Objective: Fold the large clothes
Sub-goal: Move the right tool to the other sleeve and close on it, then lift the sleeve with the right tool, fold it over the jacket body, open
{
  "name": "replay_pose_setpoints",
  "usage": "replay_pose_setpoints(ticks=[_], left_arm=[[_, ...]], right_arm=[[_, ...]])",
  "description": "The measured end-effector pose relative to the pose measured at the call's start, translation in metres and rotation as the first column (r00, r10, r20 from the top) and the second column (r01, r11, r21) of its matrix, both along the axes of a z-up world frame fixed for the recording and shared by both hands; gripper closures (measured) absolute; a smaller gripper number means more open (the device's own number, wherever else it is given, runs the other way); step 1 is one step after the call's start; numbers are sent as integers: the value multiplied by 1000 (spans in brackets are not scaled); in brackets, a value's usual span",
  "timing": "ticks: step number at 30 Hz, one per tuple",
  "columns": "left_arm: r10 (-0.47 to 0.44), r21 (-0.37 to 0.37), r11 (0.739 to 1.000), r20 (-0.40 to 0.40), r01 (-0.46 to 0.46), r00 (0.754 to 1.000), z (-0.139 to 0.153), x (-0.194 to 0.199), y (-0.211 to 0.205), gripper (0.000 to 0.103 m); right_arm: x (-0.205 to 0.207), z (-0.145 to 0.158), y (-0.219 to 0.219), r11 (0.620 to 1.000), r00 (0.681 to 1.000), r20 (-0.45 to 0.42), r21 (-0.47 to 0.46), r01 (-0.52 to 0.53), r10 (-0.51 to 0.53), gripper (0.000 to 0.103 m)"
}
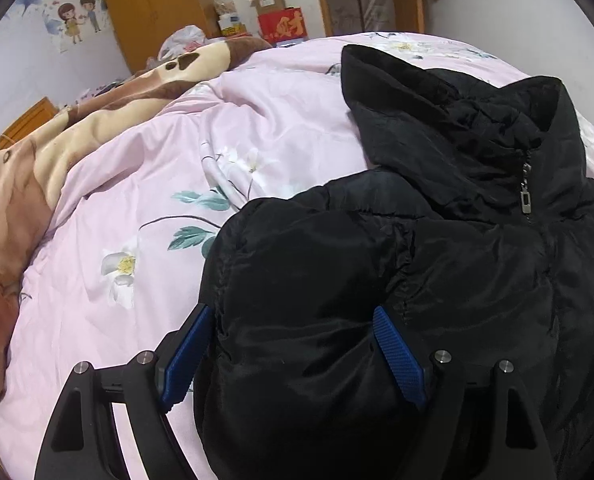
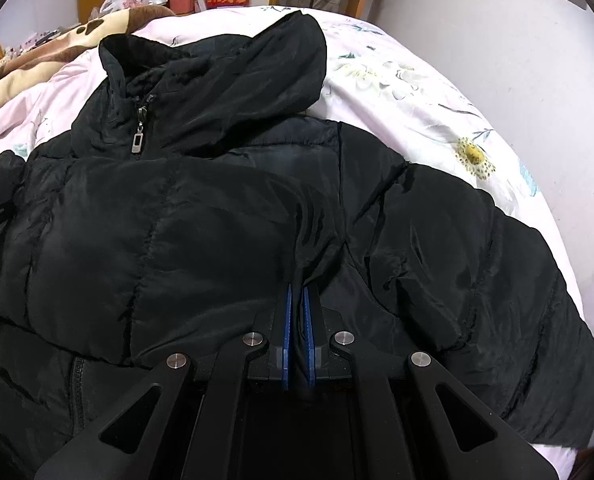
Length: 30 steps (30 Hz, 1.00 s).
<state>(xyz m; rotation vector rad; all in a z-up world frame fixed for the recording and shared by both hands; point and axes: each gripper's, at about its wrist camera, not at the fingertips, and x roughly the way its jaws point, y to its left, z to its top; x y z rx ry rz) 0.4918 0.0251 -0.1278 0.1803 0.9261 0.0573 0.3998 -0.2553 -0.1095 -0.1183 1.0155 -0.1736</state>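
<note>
Here, a big black puffy jacket lying flat on a bed with a pink flowery quilt, front side up, zipper pull near the neck, hood flopped back toward the far end of the bed. Left gripper wide open, its two blue pads standing on each side of a fat, puffy fold at the jacket's left edge, maybe the sleeve; hard to tell if the pads press on it or only sit beside it. Right gripper pinched nearly shut on a thin ridge of jacket cloth near the right shoulder seam, blue pads close together with the cloth bunched up between them. Lots of bare pink quilt to the left of the jacket, out to a brown and tan blanket heaped along the far left edge of the bed. On the right side, only a narrow strip of flowery quilt past the sleeve, then the bed's edge and a plain wall close by. Past the far end of the bed, a wooden wardrobe, a red box and a plastic bag.
</note>
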Motion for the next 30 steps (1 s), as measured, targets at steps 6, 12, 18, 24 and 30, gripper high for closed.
replay_pose_setpoints(ticks=[6,12,18,24,30], left_arm=[[25,-22,999,26,-25,999,11,-11,3,21],[10,-63,998,82,-5,997,44,-47,-6,21],[-63,-112,991,123,77,990,75,-98,-40,21],[-200,-111,970,134,215,971,84,-139,-95,21],[-281,-142,945,116,296,953,86,-159,-143,21]], right_arm=[[-14,15,-12,998,997,66,49,28,-31,85],[-47,51,-31,998,988,147,41,49,-55,67],[-106,80,-92,982,968,171,71,173,-183,57],[-189,94,-200,903,884,185,83,422,-430,42],[-248,88,-295,787,776,146,24,617,-613,32]])
